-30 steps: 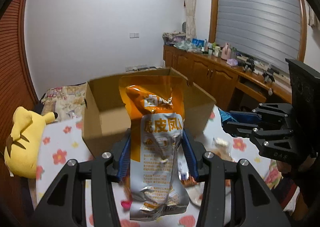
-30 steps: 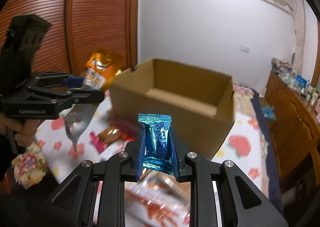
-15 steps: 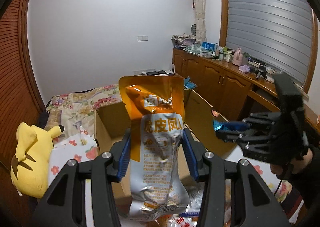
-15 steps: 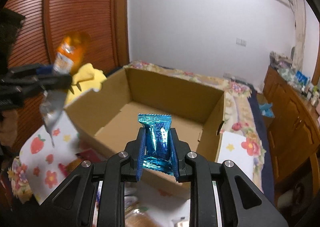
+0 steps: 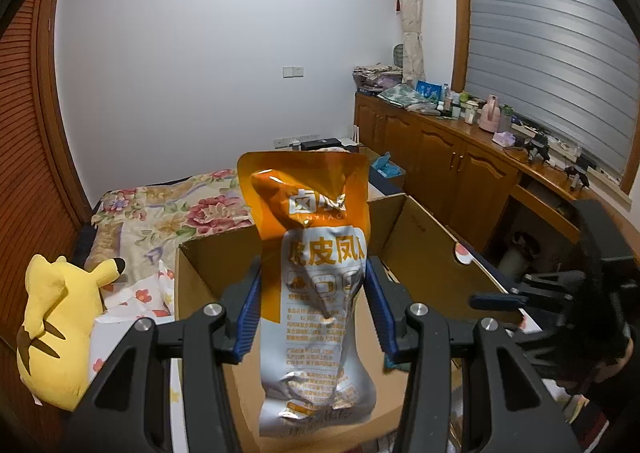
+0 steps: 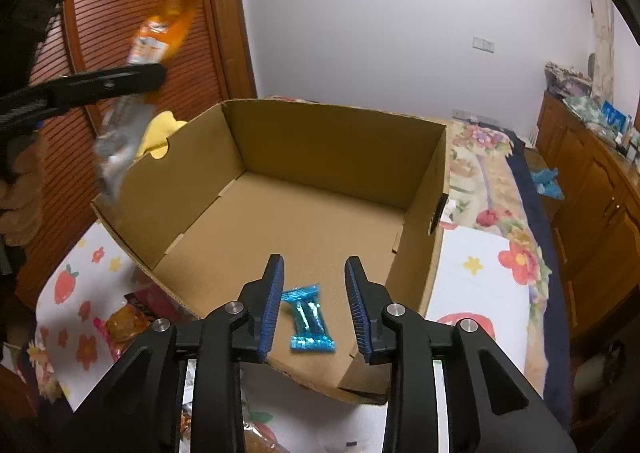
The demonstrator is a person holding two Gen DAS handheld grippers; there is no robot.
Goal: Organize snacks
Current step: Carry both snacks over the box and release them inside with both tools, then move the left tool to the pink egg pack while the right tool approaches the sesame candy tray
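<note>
The cardboard box [image 6: 320, 189] filled the centre of the right wrist view; it was open at the top, its walls stiff but thin, and it looked light enough to slide if pushed at the rim. The orange and silver snack pouch [image 5: 316, 277] stood upright in the lower middle of the left wrist view, above the box, and the jaws of the left gripper [image 5: 314, 309] were closed on its two side edges at about half of its height. The pouch seemed soft, glossy and rather slippery, with some weight in the bulging lower part, so a hold on the flat side seams or on the flat top seal was probably the safest. The small blue candy packet [image 6: 310, 319] was in the lower centre of the right wrist view, over the box floor near the front wall. The jaws of the right gripper [image 6: 314, 309] were opening, with the packet between them but not touched. It looked very light and crinkly, best pinched across its narrow middle.
</note>
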